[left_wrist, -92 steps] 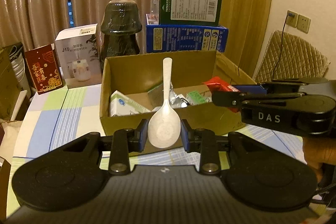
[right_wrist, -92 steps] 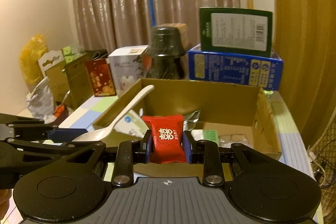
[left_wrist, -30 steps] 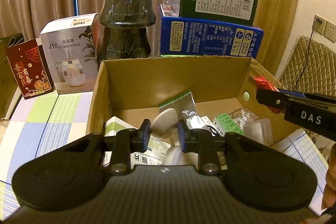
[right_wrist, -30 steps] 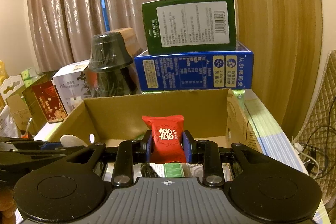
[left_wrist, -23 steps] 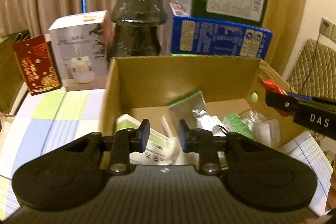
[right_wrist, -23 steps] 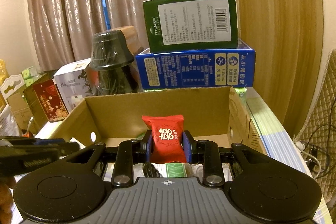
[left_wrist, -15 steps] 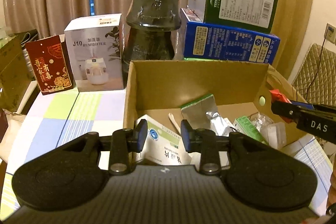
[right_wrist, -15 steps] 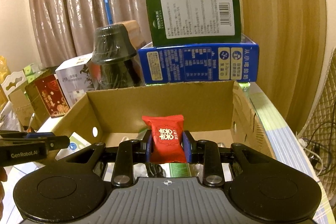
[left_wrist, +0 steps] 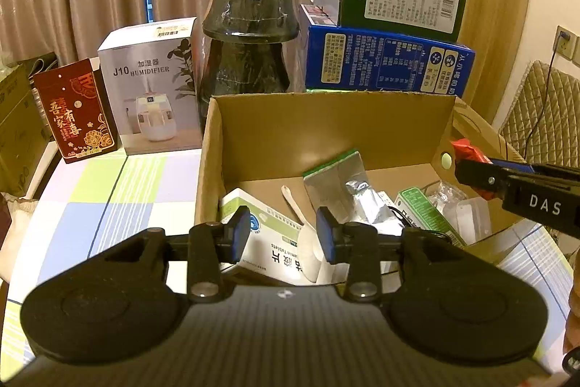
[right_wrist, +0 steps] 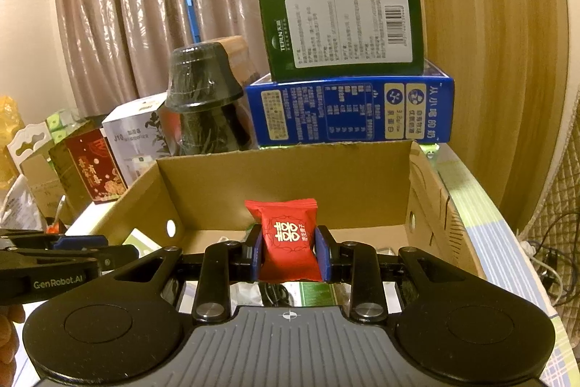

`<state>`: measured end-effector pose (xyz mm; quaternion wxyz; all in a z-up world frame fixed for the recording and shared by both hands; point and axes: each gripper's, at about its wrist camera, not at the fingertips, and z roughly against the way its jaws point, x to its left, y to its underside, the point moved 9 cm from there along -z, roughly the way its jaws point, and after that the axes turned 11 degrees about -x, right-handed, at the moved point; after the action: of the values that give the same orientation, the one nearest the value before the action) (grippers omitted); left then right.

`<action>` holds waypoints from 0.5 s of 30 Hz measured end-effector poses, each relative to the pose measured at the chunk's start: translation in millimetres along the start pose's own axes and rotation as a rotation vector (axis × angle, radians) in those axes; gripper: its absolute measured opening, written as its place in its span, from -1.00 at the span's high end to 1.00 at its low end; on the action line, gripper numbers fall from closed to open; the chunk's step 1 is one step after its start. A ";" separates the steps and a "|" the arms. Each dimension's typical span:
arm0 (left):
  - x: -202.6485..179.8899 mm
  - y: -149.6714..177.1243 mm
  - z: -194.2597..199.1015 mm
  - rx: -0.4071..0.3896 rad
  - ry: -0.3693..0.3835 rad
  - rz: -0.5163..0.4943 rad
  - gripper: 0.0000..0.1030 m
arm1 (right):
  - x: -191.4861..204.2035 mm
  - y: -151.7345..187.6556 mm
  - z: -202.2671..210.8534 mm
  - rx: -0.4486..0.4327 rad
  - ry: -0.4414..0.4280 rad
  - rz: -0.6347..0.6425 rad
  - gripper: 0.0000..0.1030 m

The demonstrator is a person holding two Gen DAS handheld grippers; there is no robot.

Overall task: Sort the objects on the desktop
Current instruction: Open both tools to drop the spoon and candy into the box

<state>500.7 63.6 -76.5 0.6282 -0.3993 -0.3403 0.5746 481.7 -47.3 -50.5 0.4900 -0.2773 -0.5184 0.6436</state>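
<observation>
Cardboard box (left_wrist: 326, 133): brown, open-topped, standing on the checked worktop (left_wrist: 108, 191); it is the place where the sorted things gather.
Left view, left claw (left_wrist: 282, 233): jaws opening, with nothing between the pads; it hangs over the near left part of the box.
Left view, white spoon (left_wrist: 302, 231): lying inside the box, its bowl on a white tablet carton (left_wrist: 268, 242), free of the pads.
Left view, other contents: a foil pouch (left_wrist: 348, 184), a small green packet (left_wrist: 424, 209) and some clear wrappers already lie on the box floor.
Left view, right claw (left_wrist: 467, 165): reaches in from the right over the box's right wall, a red corner showing at its tip.
Right view, right claw (right_wrist: 288, 249): clamped on a red candy packet (right_wrist: 288, 238), which is held upright above the near edge of the box.
Right view, left claw (right_wrist: 108, 251): seen side-on at the left edge, over the box's left wall.
Progress: the spoon looks delivered; the red packet is over the box but not yet let go.
Left to do: release the packet; whether more loose items wait on the worktop cannot be told from here.
Backdrop: a humidifier box (left_wrist: 148, 86), a dark wrapped jar (left_wrist: 246, 42) and stacked cartons stand behind.
</observation>
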 end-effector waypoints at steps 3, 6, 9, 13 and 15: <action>0.7 0.9 -0.2 0.001 -0.002 0.001 0.25 | -0.2 0.1 -0.6 -0.002 -0.004 0.003 0.47; 0.8 2.4 -0.9 0.005 -0.002 -0.002 0.17 | 1.5 4.7 -3.7 0.006 -0.004 0.034 0.05; 1.3 2.4 -0.2 0.003 -0.007 -0.003 -0.13 | -7.4 2.1 -0.1 -0.034 0.022 -0.009 -0.56; 2.9 1.7 1.2 -0.005 -0.012 -0.006 -0.32 | -22.7 -7.6 3.9 -0.056 0.051 -0.078 -0.56; 2.6 1.5 1.1 -0.005 -0.015 -0.009 -0.35 | -27.2 -12.2 6.9 -0.072 0.064 -0.083 -0.56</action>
<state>499.3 66.3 -77.4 0.6272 -0.3951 -0.3480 0.5739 489.8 -75.2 -41.0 0.5223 -0.2935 -0.5366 0.5943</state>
